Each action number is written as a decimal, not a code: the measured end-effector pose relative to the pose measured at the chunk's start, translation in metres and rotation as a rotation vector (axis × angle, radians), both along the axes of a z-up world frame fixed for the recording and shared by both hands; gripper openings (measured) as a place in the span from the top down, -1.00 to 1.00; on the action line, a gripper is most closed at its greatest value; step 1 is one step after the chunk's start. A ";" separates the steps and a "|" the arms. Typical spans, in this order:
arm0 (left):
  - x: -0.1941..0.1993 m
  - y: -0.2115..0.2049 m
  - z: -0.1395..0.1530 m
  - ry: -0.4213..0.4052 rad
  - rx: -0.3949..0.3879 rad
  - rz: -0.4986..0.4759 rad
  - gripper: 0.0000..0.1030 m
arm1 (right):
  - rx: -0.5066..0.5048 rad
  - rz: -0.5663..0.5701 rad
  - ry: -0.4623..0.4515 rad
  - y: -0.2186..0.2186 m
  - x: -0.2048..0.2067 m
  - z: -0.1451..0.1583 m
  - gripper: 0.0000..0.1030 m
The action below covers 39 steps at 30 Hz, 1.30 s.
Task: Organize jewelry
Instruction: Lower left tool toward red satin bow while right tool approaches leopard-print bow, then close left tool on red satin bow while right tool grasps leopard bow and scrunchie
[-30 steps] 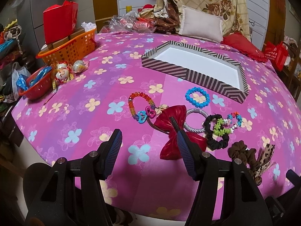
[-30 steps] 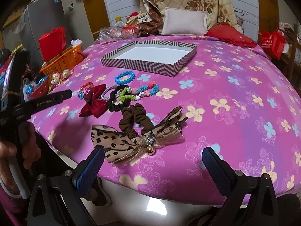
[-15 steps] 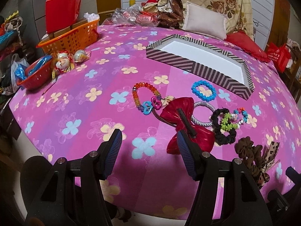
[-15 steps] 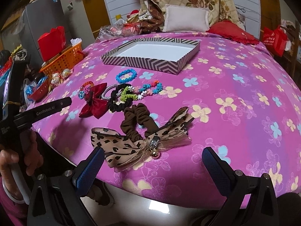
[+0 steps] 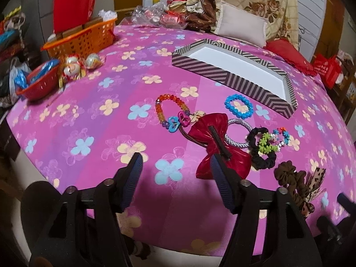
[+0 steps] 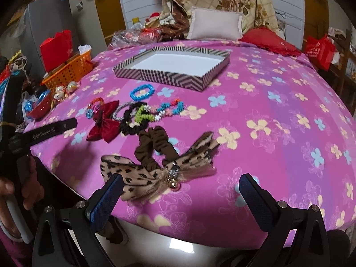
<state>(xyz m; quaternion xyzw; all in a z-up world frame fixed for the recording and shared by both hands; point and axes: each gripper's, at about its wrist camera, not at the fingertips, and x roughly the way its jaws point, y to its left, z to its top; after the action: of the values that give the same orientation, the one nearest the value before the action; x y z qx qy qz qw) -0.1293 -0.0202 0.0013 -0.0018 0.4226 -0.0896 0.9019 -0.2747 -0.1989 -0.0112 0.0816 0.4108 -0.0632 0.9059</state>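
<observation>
Nothing sorted yet: I see the striped cardboard tray (image 6: 201,80) empty, while the glossy red bow clip (image 5: 219,146), beaded bracelets and leopard-print fabric bow (image 6: 153,173) lie loose on the pink floral bedspread (image 6: 278,133). My left gripper (image 5: 175,166) and right gripper (image 6: 181,185) hover, jaws wide, holding nothing.

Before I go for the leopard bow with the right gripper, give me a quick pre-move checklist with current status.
1. Right gripper open, nothing held: ok.
2. Leopard bow between and just ahead of its fingers: ok.
3. Bow free of the brown scrunchie: not ok, they overlap.
4. Striped tray has bare floor: ok.
5. Left gripper open, off to the side near the red bow: ok.
6. Bow's clip or underside condition: cannot tell.
</observation>
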 end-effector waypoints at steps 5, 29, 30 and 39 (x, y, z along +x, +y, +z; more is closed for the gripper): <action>0.010 0.004 -0.005 0.057 -0.037 0.007 -0.30 | 0.062 -0.006 0.018 -0.008 0.001 -0.009 -1.00; 0.046 -0.035 -0.023 0.109 0.014 -0.029 -0.31 | -0.044 0.050 0.066 0.002 0.043 -0.040 -1.00; 0.046 -0.037 -0.022 0.110 0.018 -0.031 -0.31 | -0.055 0.051 0.069 0.002 0.044 -0.040 -1.00; 0.037 -0.043 -0.018 0.126 -0.021 -0.092 -0.31 | -0.090 0.063 0.066 0.006 0.045 -0.042 -1.00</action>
<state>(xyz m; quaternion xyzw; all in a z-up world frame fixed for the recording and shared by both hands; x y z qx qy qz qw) -0.0921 -0.0637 -0.0169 0.0026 0.4774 -0.1351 0.8682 -0.2294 -0.1933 -0.0530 0.0258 0.4396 -0.0556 0.8961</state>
